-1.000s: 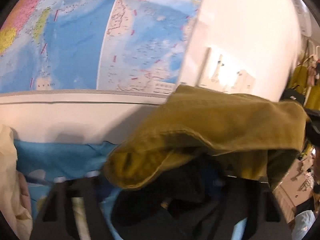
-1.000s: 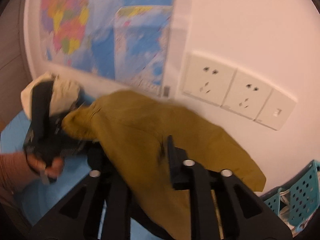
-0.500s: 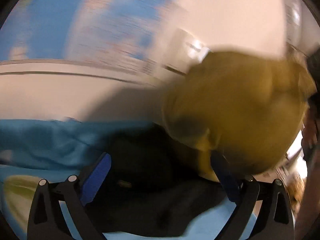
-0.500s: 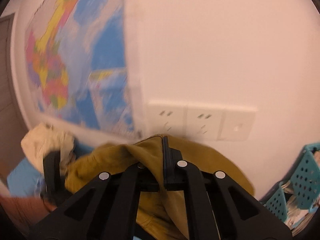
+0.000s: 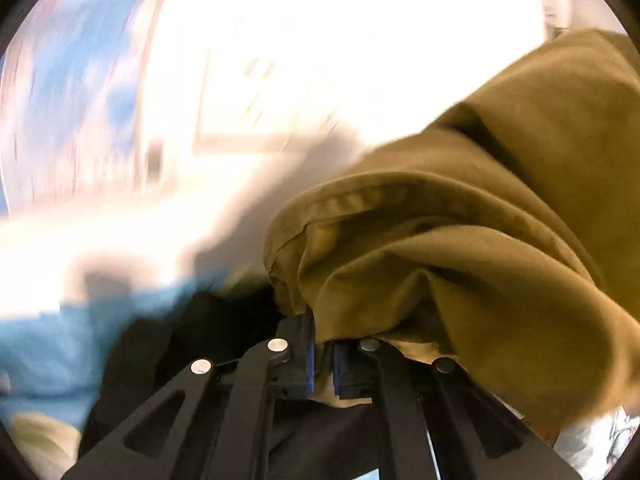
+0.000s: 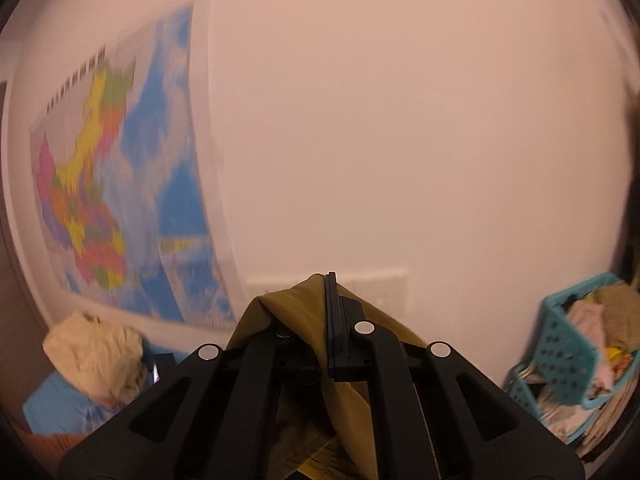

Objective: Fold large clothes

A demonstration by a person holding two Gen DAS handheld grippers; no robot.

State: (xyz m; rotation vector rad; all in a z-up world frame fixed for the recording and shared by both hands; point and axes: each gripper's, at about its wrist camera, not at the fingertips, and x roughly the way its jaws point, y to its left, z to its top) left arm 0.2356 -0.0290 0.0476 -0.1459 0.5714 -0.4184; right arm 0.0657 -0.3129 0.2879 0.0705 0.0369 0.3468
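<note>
So both of our tongs are now clamped on the olive-green garment. In the left wrist view, the left tongs sit at the bottom centre with their blue pads pinched together on a fold of the cloth. Half a second ago those same tongs were spread wide with nothing between them, so that's the big change. The garment bunches up from the pads and fills the right half of the frame, running up to the upper right edge. Under it there's some dark fabric at the lower middle, and a blue sheet at the lower left. The wall behind is blown out and smeared with motion blur, so we can't make out much there.

In the right wrist view, the right tongs are at the bottom centre, closed on the same garment, which drapes over them and hangs down between the arms of the tool. They were gripping it the same way a moment ago. What differs is the framing: the map poster has slid to the left side and plain wall takes up most of the frame, with the sockets now mostly hidden behind the cloth. A cream bundle sits at the lower left and a teal basket stuffed with clothes at the lower right.
</note>
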